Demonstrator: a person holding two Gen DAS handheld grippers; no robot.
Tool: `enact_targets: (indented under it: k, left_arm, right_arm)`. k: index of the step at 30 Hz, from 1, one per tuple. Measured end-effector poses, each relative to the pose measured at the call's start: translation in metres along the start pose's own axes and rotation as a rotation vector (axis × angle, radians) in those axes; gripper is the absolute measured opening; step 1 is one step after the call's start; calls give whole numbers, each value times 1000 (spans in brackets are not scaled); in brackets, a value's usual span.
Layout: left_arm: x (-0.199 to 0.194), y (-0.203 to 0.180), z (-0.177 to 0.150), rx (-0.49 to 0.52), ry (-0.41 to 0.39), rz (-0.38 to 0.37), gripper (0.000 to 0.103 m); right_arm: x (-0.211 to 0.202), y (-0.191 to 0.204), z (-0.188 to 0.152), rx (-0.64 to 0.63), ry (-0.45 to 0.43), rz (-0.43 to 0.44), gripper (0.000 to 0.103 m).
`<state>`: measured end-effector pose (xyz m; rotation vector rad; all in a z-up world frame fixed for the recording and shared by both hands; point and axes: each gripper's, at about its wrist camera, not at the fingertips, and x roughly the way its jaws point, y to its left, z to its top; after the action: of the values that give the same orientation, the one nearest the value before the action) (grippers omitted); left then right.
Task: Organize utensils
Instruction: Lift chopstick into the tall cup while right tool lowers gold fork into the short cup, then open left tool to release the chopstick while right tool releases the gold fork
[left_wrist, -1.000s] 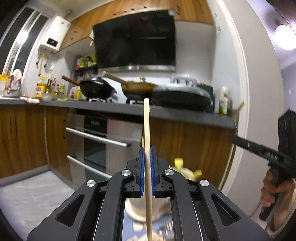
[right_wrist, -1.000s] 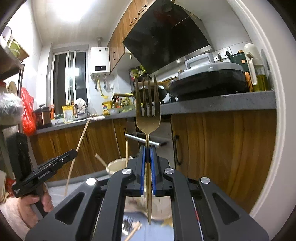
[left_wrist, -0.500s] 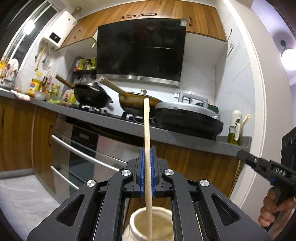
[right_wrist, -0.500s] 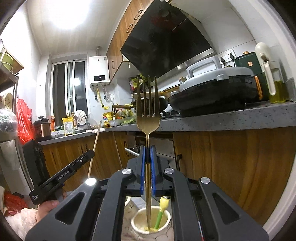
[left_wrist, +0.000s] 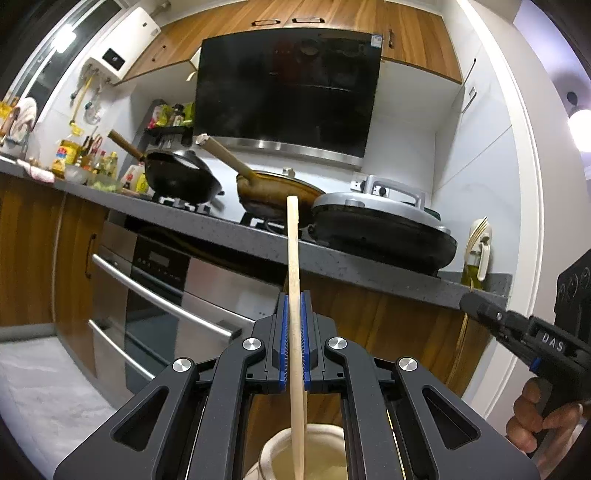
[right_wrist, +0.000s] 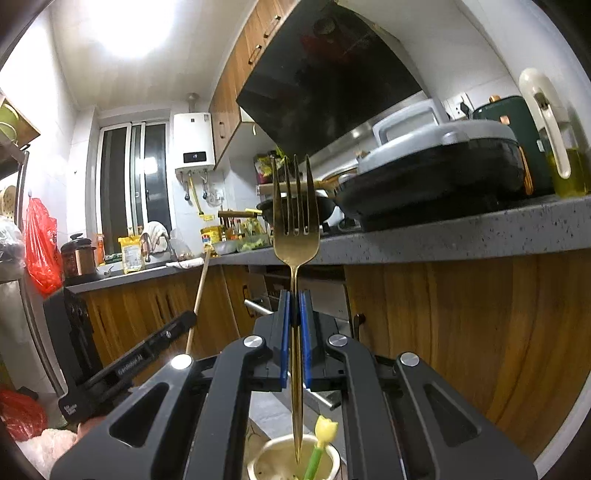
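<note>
Both cups now under grippers: L fingers (left_wrist: 294, 334) clamp chopstick (left_wrist: 293, 258), R fingers (right_wrist: 294, 332) clamp fork (right_wrist: 295, 225).

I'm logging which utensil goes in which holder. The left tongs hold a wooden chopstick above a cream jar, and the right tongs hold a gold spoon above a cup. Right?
Not quite: the right tongs grip a gold fork, four tines up, as the right wrist view shows. The rest stands.

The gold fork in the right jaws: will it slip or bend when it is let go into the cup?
The gold fork looks like polished metal, so probably stiff, yet slippery. Its thin handle is pinched upright with the tip over the cup, so it should drop straight, then likely lean on the rim.
</note>
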<state>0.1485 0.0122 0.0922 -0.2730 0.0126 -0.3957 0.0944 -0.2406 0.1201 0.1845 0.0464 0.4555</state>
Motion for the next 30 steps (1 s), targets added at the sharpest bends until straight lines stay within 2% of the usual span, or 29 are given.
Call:
enact_targets:
  k: [3, 7, 14, 20, 30]
  left_arm:
    - [2, 3, -4, -6, 15, -4, 7]
    - [-4, 6, -9, -10, 26, -18, 7]
    - [-23, 15, -10, -38, 30, -69, 7]
    - [-35, 19, -21, -51, 63, -96, 7]
    - [-44, 9, -35, 6, 119, -122, 7]
  right_arm:
    - [3, 4, -8, -29, 7, -2, 6]
    - [9, 0, -22, -39, 64, -26, 6]
    - [10, -20, -44, 50, 171, -15, 6]
    - [7, -25, -59, 62, 227, -23, 6]
    - [6, -23, -71, 57, 280, -17, 6]
